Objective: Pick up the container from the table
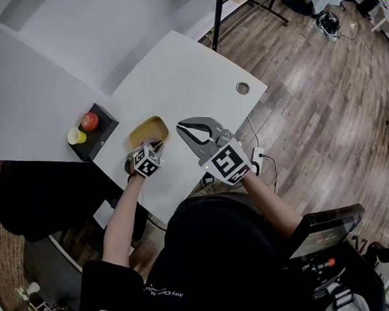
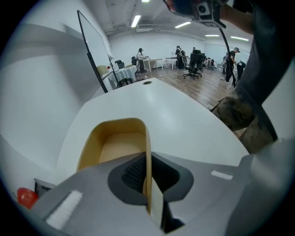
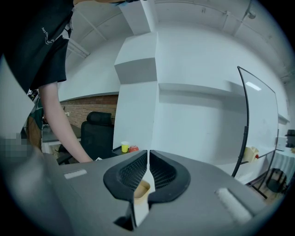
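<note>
Left gripper (image 1: 155, 145), forearm outstretched, clamps the yellow container (image 1: 148, 130) by its wall. Right gripper (image 1: 185, 129) hovers beside it, jaws together, empty

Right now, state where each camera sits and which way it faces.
Head view: on the person's head, looking steeply down at the table; both forearms, left gripper and right gripper show.
Left gripper view: on the left gripper, facing across the table toward the room; its jaws clamp the container wall.
Right gripper view: on the right gripper, facing a white wall and a cup; its jaws are together, an arm at left.
Shared: head and left gripper views both show the container.
</note>
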`<action>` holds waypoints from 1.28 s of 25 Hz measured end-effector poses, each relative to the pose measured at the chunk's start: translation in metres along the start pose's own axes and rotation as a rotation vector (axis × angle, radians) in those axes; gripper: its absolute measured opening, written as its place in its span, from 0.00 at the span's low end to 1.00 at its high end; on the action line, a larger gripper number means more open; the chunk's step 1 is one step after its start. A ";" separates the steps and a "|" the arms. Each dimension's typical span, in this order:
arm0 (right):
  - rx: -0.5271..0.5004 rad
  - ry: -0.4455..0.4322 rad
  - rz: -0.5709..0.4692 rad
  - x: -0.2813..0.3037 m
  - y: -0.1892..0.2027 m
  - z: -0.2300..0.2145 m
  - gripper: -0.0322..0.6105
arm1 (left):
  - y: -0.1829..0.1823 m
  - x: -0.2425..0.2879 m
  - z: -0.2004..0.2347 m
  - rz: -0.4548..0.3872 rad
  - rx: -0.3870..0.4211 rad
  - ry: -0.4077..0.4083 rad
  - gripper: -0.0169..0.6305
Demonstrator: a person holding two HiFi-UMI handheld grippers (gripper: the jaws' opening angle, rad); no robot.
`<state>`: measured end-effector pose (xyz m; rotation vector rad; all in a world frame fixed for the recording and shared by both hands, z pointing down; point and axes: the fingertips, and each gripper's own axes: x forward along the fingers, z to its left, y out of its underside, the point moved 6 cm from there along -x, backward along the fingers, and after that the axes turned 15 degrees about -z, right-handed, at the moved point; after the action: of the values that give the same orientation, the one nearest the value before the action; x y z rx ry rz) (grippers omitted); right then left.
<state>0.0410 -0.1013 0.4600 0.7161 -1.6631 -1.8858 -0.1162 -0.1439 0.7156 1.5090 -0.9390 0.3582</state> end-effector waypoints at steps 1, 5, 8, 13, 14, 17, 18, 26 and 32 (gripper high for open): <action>0.002 -0.004 -0.005 0.003 0.000 0.002 0.10 | 0.003 -0.004 0.002 0.006 0.005 -0.007 0.05; 0.000 -0.022 -0.006 0.006 0.001 0.005 0.10 | 0.005 -0.007 0.005 0.008 0.001 -0.025 0.04; -0.004 -0.030 -0.003 0.006 0.001 0.005 0.10 | 0.002 -0.006 0.004 0.003 0.015 -0.033 0.04; 0.001 -0.020 -0.002 0.004 0.001 0.005 0.10 | -0.001 -0.006 0.003 0.001 0.020 -0.027 0.04; 0.000 -0.018 -0.002 0.004 0.000 0.005 0.10 | -0.002 -0.006 0.003 -0.001 0.018 -0.025 0.04; -0.003 -0.017 -0.008 0.004 -0.001 0.003 0.10 | -0.004 -0.007 0.004 -0.003 0.018 -0.025 0.04; -0.003 -0.018 -0.011 0.005 -0.001 0.003 0.10 | -0.004 -0.009 0.004 -0.002 0.018 -0.026 0.04; -0.005 -0.024 -0.022 0.008 -0.005 0.004 0.10 | -0.004 -0.016 0.006 0.005 0.021 -0.028 0.04; -0.004 -0.026 -0.032 0.010 -0.006 0.004 0.10 | -0.007 -0.021 0.008 0.001 0.024 -0.035 0.04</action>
<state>0.0311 -0.1047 0.4538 0.7241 -1.6728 -1.9277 -0.1266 -0.1447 0.6945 1.5409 -0.9662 0.3460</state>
